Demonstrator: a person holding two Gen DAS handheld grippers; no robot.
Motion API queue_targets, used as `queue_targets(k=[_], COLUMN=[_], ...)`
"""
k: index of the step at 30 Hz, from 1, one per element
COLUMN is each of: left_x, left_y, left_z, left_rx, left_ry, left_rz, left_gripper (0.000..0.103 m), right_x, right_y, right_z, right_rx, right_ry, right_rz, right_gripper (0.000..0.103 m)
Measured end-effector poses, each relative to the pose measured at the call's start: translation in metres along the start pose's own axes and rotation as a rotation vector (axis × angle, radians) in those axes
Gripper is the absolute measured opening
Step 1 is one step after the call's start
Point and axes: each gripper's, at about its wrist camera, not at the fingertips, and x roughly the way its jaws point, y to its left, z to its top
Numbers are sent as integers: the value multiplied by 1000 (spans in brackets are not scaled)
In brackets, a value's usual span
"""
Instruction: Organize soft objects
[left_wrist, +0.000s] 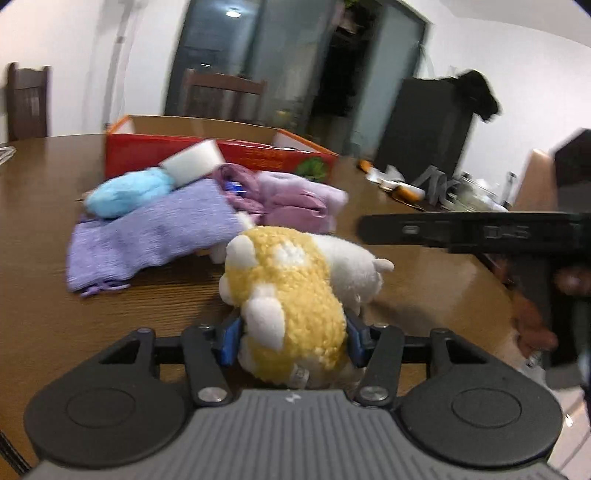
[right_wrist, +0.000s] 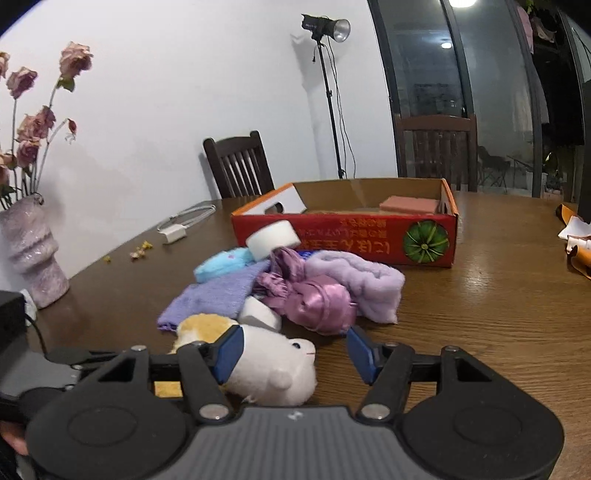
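- Plush toy (left_wrist: 291, 295), yellow and white, is seen lying on the wooden worktop (left_wrist: 44, 295) directly ahead of the left tool (left_wrist: 291, 332), whose blue pads are pressed into its yellow body from both sides.
- Its white head end is seen between the pads of the right tool (right_wrist: 295, 354); the left pad lies against it, the right pad stands clear, so that tool is read as open and holding nothing.
- Just beyond both tools a heap of soft things is piled, and behind the heap the red cardboard box (right_wrist: 343, 240) stands open, taken to be the place for them.
- For the step in hand, a firm squeeze around the toy's middle is advised before it is lifted, since plush gives and may slip; the right tool is best kept clear of the path to the box.
- Counted: one plush toy, one purple knitted cloth (right_wrist: 210, 295), one blue fluffy item (right_wrist: 221, 264), one lilac towel (right_wrist: 358, 284), one pink satin bundle (right_wrist: 317, 299), two white foam pieces in the heap, one pink pad already in the box.
- Two chairs are seen behind the worktop.
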Motion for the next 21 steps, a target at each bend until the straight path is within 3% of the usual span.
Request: queue_targets(k=[2,6,9,12,16,17,19,20,21], left_x=[-1,-13,-30,-45,-44,-41,-32,-27,-25], left_y=[-2,15,39,53,61,59,52,49,46], left_z=[0,2,2,0,6,7,13,13,13], left_rx=[42,17,-67,-132,-221,-221,-194,-184,-181], left_ry=[14,-56,-87,-125,-137,-137,-122,-106,-107], left_rz=[-49,53,106,154,80,77,67,52,26], left_gripper=[57,80,80,80,80,79,68,53,44], right_x=[7,16,17,8,5,8,16,20,21], right_y=[-4,-2,4,14,26,27,27,28,28], right_z=[-1,-9,-20,-28,-29,-28,-29,-30,-31], right_rx=[3,38,57,78,71,79,94,93,103], right_ry=[16,46,77,94,78,75,81,86,86], right_rz=[1,81,137,253,246,232,185,169,175], right_gripper=[61,61,61,61,64,64,64,63,55])
